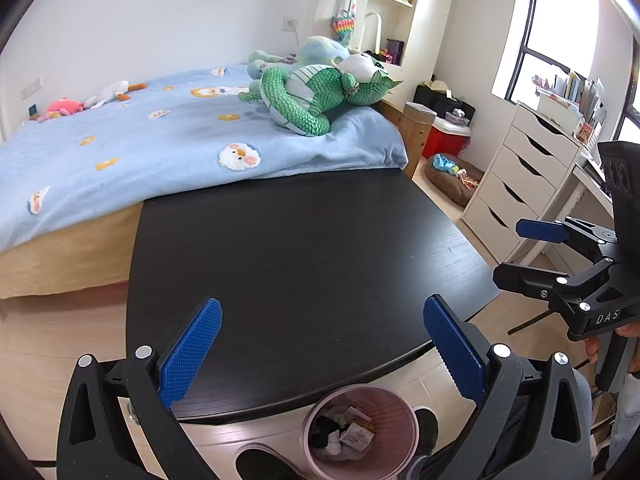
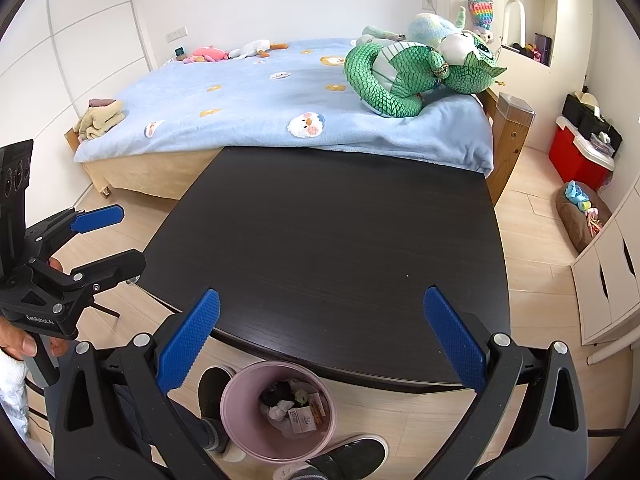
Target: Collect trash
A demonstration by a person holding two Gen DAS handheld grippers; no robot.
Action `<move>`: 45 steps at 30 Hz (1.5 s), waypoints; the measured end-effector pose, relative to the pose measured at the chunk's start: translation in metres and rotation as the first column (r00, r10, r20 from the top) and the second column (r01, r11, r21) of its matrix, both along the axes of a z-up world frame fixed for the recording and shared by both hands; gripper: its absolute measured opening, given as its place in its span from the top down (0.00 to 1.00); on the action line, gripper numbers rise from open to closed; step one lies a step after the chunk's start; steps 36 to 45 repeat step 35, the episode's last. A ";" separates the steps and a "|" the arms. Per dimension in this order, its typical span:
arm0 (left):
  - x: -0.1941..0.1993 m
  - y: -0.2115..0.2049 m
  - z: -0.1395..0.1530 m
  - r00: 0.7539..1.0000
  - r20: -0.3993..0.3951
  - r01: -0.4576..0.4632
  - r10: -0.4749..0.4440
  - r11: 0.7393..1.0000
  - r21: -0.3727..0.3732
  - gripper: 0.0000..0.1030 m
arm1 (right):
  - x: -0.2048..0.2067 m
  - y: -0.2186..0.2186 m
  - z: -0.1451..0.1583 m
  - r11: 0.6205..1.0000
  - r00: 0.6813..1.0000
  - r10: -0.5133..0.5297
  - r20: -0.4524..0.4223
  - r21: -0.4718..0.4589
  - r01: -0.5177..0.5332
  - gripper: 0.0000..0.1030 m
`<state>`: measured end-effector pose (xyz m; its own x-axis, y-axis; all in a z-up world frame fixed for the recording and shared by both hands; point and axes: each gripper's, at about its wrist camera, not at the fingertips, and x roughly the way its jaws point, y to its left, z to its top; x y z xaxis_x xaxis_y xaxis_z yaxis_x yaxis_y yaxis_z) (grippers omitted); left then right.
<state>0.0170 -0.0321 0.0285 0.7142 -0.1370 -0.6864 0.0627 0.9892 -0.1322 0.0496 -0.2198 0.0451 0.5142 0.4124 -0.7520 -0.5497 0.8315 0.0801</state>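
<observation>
A pink waste bin [image 1: 386,400] [image 2: 246,392] stands on the floor just in front of the black table's [image 1: 300,248] [image 2: 340,232] near edge. It holds trash [image 1: 352,434] [image 2: 298,414]: crumpled paper and small boxes. The tabletop is bare. My left gripper [image 1: 322,304] hovers open over the table's near edge, above the bin, with nothing between its blue pads. My right gripper [image 2: 322,300] is likewise open and holds nothing. Each shows in the other's view: the right gripper [image 1: 524,254] off the table's right side, the left gripper [image 2: 116,240] off its left side.
A bed with a blue blanket [image 1: 160,148] [image 2: 260,112] butts against the table's far edge, with a green dragon plush [image 1: 316,96] [image 2: 404,72] on it. White drawers [image 1: 516,184], a red cooler [image 2: 576,156] and a brown cushion [image 2: 580,216] stand at right. The person's shoes [image 2: 348,456] flank the bin.
</observation>
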 end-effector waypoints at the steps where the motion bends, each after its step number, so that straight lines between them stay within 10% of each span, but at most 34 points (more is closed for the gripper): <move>1: 0.000 0.000 0.000 1.000 0.000 0.000 0.000 1.000 0.002 0.06 | 0.000 0.000 0.000 1.000 1.000 -0.001 0.000 -0.001 0.001 0.03; 45: 0.001 -0.004 -0.002 1.000 -0.005 -0.001 0.001 0.999 0.036 0.06 | -0.001 0.000 0.005 1.000 1.000 0.003 0.007 0.000 -0.003 0.03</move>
